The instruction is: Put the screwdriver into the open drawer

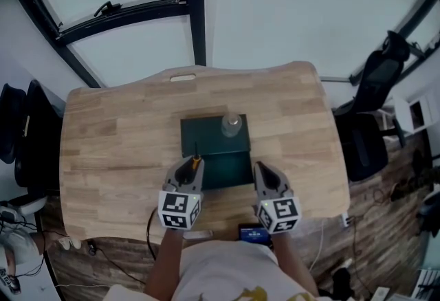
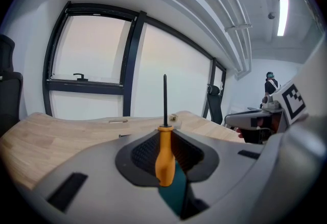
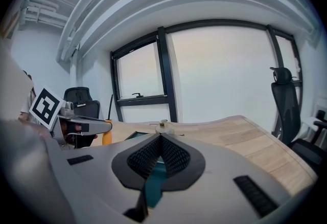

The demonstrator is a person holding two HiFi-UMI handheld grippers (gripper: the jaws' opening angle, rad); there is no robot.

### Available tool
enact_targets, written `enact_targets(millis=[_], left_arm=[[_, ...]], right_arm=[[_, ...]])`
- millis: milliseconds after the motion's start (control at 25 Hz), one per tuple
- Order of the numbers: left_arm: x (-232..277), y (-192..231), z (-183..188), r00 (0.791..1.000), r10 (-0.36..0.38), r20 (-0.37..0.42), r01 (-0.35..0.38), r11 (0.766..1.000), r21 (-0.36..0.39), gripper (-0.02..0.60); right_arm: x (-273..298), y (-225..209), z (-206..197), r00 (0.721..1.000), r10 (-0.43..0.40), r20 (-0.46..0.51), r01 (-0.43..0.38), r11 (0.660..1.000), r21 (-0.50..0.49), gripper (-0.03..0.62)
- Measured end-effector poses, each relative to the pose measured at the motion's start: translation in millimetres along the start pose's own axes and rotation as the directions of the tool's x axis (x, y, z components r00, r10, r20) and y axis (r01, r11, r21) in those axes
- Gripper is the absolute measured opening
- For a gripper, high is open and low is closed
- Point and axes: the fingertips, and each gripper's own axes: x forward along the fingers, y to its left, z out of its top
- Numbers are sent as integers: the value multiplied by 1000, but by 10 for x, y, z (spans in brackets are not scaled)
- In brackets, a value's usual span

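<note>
My left gripper [image 1: 190,163] is shut on the screwdriver [image 1: 196,161], over the near-left corner of the open drawer [image 1: 230,170]. In the left gripper view the orange handle [image 2: 164,155] is pinched between the pads of that gripper [image 2: 164,136], and the black shaft stands straight up. The dark green drawer unit [image 1: 203,135] sits mid-table with its drawer pulled toward me. My right gripper [image 1: 262,168] hangs at the drawer's near-right corner, shut with nothing in it; its pads [image 3: 173,154] meet at the tip of the gripper [image 3: 160,137].
A small clear jar [image 1: 232,125] stands on top of the drawer unit. The wooden table [image 1: 117,148] has a slot handle [image 1: 183,77] at its far edge. Black office chairs [image 1: 375,107] flank the table. A small device [image 1: 253,232] lies at the near edge.
</note>
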Motion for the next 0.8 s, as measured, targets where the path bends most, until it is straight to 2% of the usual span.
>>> enact_targets(millis=[800], left_arm=[[143, 18, -409, 993, -36, -114, 43, 997, 65, 72]], right_arm=[[104, -20, -297, 999, -9, -52, 11, 999, 41, -5]])
